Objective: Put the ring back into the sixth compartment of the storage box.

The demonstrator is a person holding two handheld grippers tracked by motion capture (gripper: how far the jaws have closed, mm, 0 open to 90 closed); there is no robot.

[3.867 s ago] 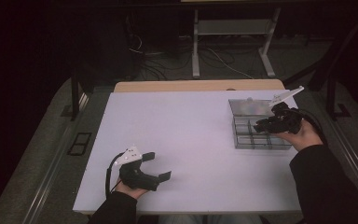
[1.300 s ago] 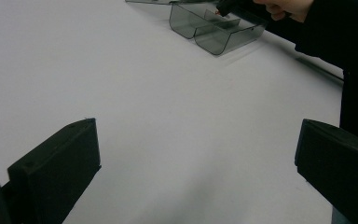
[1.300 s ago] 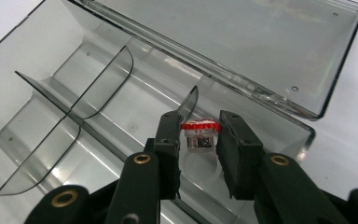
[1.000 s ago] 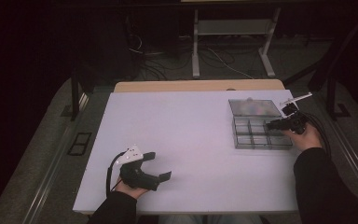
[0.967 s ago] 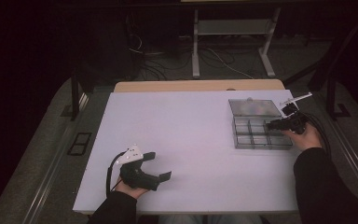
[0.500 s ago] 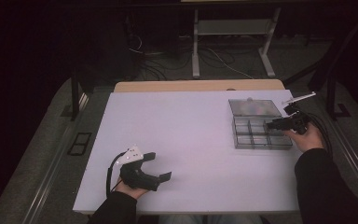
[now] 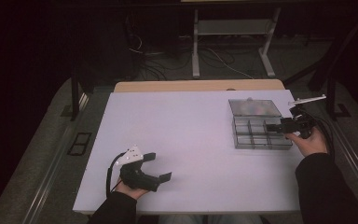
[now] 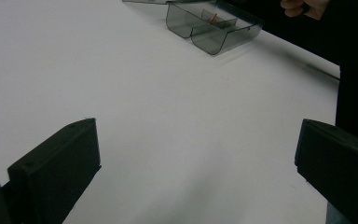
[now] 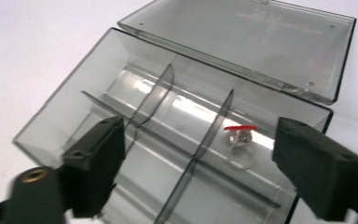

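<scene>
A clear smoky plastic compartment box [image 7: 256,139] lies at the table's right side with its lid [image 7: 254,107] folded back. In the right gripper view a small clear piece with a red top [image 9: 239,133] lies loose in a far compartment of the box [image 9: 98,93]. My right gripper [image 7: 273,127] hovers at the box's right edge, and its jaws have just been opening. It [image 9: 200,140] stands open with nothing held between the jaws. My left gripper [image 7: 160,166] rests open on the table near the front left, with bare tabletop between its jaws [image 8: 196,144].
The white table [image 7: 182,126] has a wooden strip along its far edge. In the left gripper view the box [image 8: 214,28] is far off, with the other hand [image 8: 303,7] beside it. Cables and metal stand legs [image 7: 196,42] sit on the floor beyond the table.
My right gripper has drawn back slightly from over the box toward its right edge. The left gripper has stayed where it was.
</scene>
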